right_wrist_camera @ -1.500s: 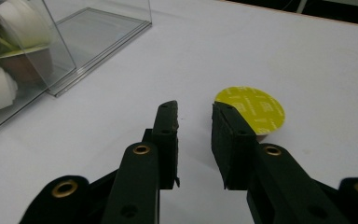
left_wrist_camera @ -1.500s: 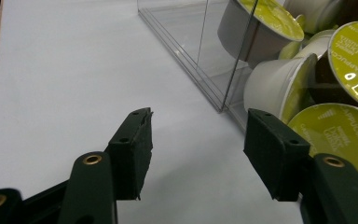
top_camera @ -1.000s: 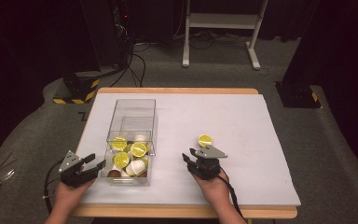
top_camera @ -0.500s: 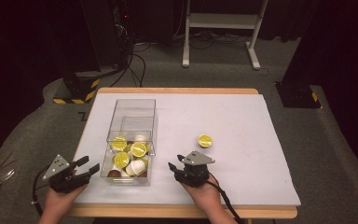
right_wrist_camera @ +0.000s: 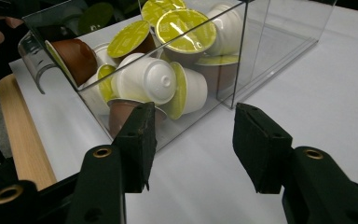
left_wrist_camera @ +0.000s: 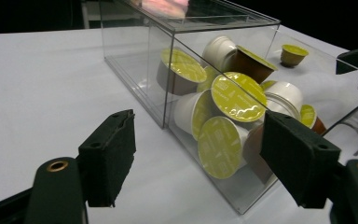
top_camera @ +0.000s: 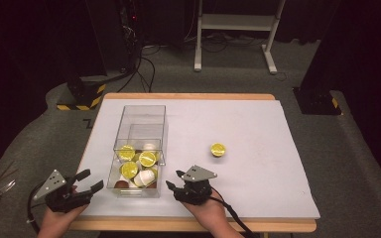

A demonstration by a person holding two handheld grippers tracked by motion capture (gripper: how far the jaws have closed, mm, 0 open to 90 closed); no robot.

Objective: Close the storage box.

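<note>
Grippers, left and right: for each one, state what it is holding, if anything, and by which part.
Nothing is held. The left gripper and right gripper both stand open and empty beside the clear box of capsules; their jaws have just been opening.

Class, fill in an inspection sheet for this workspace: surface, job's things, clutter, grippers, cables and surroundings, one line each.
Surface: white mat on a wooden table, bare apart from the job's things.
Job's things: clear plastic box with yellow-lidded coffee capsules piled at its near end; one loose capsule on the mat to its right.
Clutter: nothing seen on the table.
Grippers: left gripper and right gripper flank the box's near end, jaws open and just been opening, nothing between them.
Cables: a black cable trails from the right gripper; more cables on the floor behind.
Surroundings: dark room, grey carpet, white frame legs, striped base.
</note>
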